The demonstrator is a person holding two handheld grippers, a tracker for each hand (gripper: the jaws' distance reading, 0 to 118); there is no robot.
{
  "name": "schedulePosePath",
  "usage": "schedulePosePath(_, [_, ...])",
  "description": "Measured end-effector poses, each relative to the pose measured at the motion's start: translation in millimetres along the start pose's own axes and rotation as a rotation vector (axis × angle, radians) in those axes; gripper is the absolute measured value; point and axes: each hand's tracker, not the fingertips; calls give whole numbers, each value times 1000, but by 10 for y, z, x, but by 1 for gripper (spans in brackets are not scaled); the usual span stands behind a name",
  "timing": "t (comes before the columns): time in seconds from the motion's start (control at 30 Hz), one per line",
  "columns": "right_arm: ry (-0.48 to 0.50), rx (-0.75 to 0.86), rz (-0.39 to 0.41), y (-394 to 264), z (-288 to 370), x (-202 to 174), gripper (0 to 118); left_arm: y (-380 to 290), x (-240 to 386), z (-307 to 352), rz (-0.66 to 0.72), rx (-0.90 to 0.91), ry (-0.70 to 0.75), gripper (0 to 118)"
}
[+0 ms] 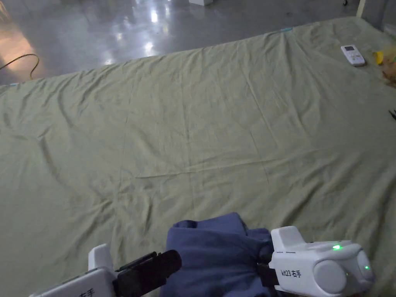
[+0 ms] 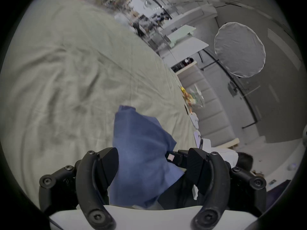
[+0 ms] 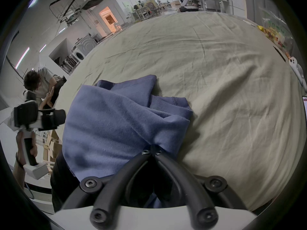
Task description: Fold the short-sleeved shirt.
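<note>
A blue short-sleeved shirt (image 1: 216, 251) is bunched in a heap at the near edge of the green sheet (image 1: 193, 116). In the right gripper view my right gripper (image 3: 152, 150) is shut on a gathered fold of the shirt (image 3: 116, 120), and the cloth drapes away from the jaws. In the head view its white body (image 1: 317, 267) sits at the shirt's right side. My left gripper (image 2: 152, 165) is open with its jaws wide apart, and the shirt (image 2: 141, 150) hangs in the gap between them. In the head view the left gripper (image 1: 170, 259) is by the shirt's left edge.
A white remote control (image 1: 352, 55) and some yellow items (image 1: 381, 57) lie at the sheet's far right. The wrinkled sheet spreads wide beyond the shirt. A person (image 3: 38, 84) crouches beside the sheet's left edge. A cable (image 1: 23, 62) lies on the shiny floor.
</note>
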Motion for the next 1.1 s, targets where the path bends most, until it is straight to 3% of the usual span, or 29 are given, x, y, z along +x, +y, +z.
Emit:
schedulePosePath(0.23, [46, 15, -53, -44, -1, 101, 0, 255, -345, -411, 58, -146, -95, 87])
schedulePosePath(0.33, [61, 10, -50, -37, 21, 125, 0, 341, -308, -292, -9, -120, -31, 86])
schedulePosePath(0.57, [81, 22, -51, -69, -4, 160, 0, 396, -514, -220, 62, -130, 11, 87])
schedulePosePath(0.7, [94, 21, -67, -68, -8, 185, 0, 287, -543, -587, 146, -184, -169, 88])
schedulePosePath(0.8, [97, 23, -72, -71, -8, 190, 0, 246, -534, -825, 164, -172, -181, 88])
schedulePosePath(0.83, [99, 22, -74, -73, -12, 194, 0, 259, -484, -820, 165, -178, -180, 83])
schedulePosePath(0.87, [102, 21, -79, -70, -10, 203, 0, 259, -440, -823, 147, -189, -170, 68])
schedulePosePath(0.9, [106, 20, -83, -67, -6, 210, 0, 248, -375, -829, 88, -222, -129, 37])
schedulePosePath(0.97, [113, 19, -112, -62, 12, 211, 0, 192, -208, -834, -56, -273, -33, 37])
schedulePosePath(1.0, [130, 16, -162, -55, 48, 202, 0, 184, -123, -785, -86, -256, -21, 37])
schedulePosePath(1.1, [212, 74, -207, -38, 245, 134, 0, 260, -85, -597, -5, -164, -126, 36])
